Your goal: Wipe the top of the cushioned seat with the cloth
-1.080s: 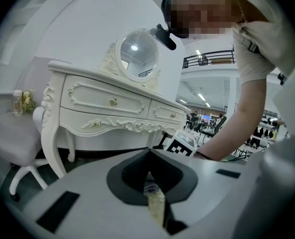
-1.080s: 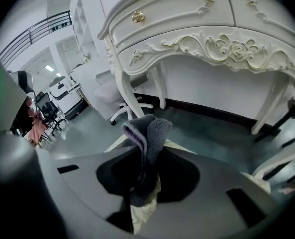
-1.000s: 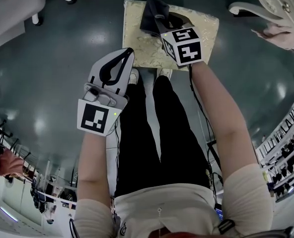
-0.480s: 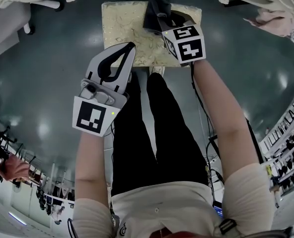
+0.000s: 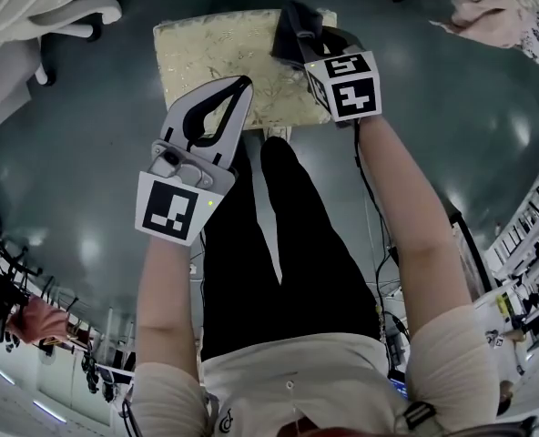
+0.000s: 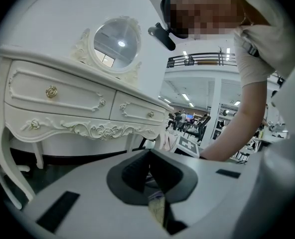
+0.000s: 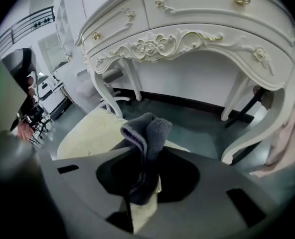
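Observation:
The cushioned seat (image 5: 219, 62) is a cream, gold-patterned square on the dark floor in front of the person's legs. A dark grey cloth (image 5: 295, 27) lies bunched on its far right part, and my right gripper (image 5: 300, 47) is shut on it. In the right gripper view the cloth (image 7: 147, 128) stands folded up between the jaws of the right gripper (image 7: 143, 152), with the seat (image 7: 85, 133) below. My left gripper (image 5: 243, 84) hovers over the seat's near edge, shut and holding nothing. The left gripper (image 6: 149, 153) points over the seat.
A white carved dressing table (image 7: 197, 29) stands just beyond the seat, its legs (image 7: 239, 128) close to the right gripper. Its oval mirror (image 6: 115, 41) shows in the left gripper view. White chair bases (image 5: 65, 12) stand at the far left, and pink fabric (image 5: 497, 21) at the far right.
The right gripper has carried the cloth across the seat top from the middle toward the seat's right edge. The left gripper has stayed over the near edge.

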Tool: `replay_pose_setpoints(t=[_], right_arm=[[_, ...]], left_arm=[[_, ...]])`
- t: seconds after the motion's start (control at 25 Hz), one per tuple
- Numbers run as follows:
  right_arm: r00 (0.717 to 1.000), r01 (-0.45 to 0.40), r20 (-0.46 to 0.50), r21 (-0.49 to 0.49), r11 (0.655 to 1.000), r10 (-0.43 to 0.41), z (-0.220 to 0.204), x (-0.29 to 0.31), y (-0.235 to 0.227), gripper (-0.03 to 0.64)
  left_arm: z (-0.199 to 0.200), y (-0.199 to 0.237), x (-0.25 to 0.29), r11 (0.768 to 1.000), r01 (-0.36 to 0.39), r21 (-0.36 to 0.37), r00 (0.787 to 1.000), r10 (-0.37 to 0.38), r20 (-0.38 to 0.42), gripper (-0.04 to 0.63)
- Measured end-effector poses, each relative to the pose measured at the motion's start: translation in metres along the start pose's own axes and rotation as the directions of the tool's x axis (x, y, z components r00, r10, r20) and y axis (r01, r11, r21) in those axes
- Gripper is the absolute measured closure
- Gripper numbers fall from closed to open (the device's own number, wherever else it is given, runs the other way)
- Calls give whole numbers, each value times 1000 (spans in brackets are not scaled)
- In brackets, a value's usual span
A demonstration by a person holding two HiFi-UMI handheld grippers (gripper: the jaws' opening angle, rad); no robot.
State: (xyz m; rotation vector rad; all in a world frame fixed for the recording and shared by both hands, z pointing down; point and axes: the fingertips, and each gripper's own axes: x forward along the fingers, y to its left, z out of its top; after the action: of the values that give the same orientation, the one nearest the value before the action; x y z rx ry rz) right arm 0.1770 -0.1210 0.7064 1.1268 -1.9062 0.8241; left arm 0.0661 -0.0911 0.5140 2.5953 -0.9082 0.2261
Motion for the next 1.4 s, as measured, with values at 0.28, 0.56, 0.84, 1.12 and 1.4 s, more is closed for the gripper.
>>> replay_pose_setpoints(t=[0.28, 0.56, 0.84, 1.12, 1.4], right_arm=[[998, 51, -31, 21, 998, -51, -23, -16, -40, 529], [991, 107, -88, 47, 993, -103, -33, -34, -59, 532], [997, 61, -52, 35, 998, -59, -6, -57, -11, 534], [999, -41, -29, 38, 998, 42, 10, -43, 90, 534], [991, -121, -44, 73, 990, 124, 7, -9, 188, 534]], left_arm=[[2, -24, 18, 999, 39, 6, 999, -39, 3, 583], [-1, -36, 14, 1000, 24, -12, 1000, -24, 8, 583], [15, -31, -19, 1000, -1, -24, 999, 2, 33, 583], [10, 2, -85, 999, -34, -30, 999, 34, 13, 583], [-11, 38, -145, 997, -81, -18, 996, 81, -28, 583]])
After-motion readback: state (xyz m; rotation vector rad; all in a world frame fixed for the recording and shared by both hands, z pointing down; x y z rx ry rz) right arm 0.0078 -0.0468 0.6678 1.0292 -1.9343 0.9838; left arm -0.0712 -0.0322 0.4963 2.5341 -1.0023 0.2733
